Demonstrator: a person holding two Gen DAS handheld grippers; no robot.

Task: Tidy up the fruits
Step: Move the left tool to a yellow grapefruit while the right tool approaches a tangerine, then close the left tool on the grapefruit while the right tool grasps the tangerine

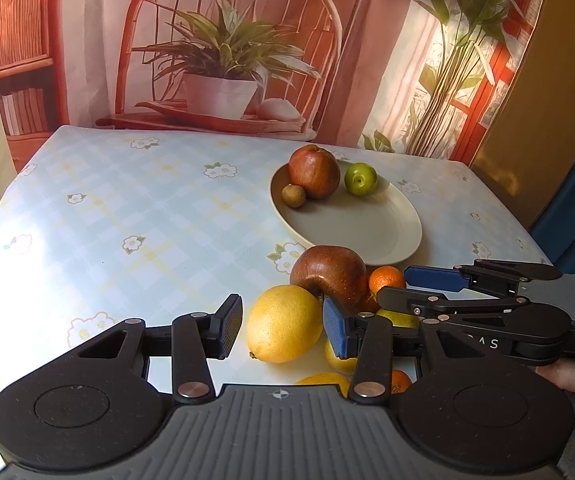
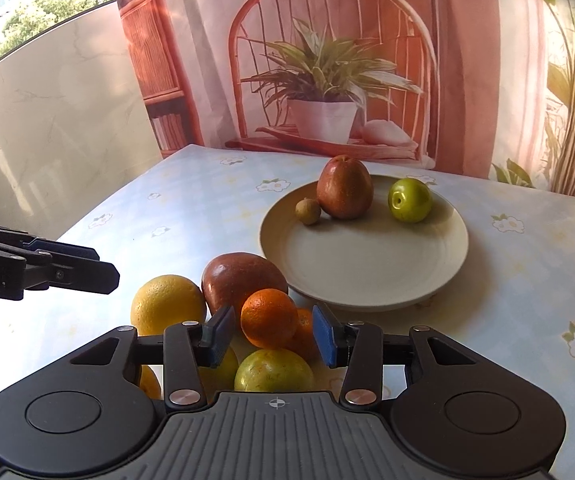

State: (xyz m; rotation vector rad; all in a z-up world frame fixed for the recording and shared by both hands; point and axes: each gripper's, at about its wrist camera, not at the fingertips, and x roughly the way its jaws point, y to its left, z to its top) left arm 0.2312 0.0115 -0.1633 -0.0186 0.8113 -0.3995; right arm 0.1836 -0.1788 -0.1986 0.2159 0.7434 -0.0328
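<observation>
A beige plate [image 2: 367,272] [image 1: 367,232] holds a red-brown pear [image 2: 344,192], a green plum [image 2: 409,200] and a small brown fruit [image 2: 308,211]. In front of it lies a pile: a yellow citrus [image 1: 283,322] [image 2: 167,304], a red-brown fruit [image 1: 327,276] [image 2: 239,276], an orange mandarin [image 2: 269,318] [image 1: 385,279] and a greenish citrus [image 2: 273,372]. My right gripper [image 2: 271,336] [image 1: 393,285] is open, and the mandarin sits between its pads with gaps on both sides. My left gripper [image 1: 283,332] [image 2: 107,266] is open and holds nothing, just short of the yellow citrus.
More small citrus [image 1: 401,380] lie under the grippers at the near table edge. The table wears a light blue flowered cloth [image 1: 127,208]. A printed backdrop [image 1: 227,60] hangs behind the far edge. A hand [image 1: 567,376] holds the right gripper.
</observation>
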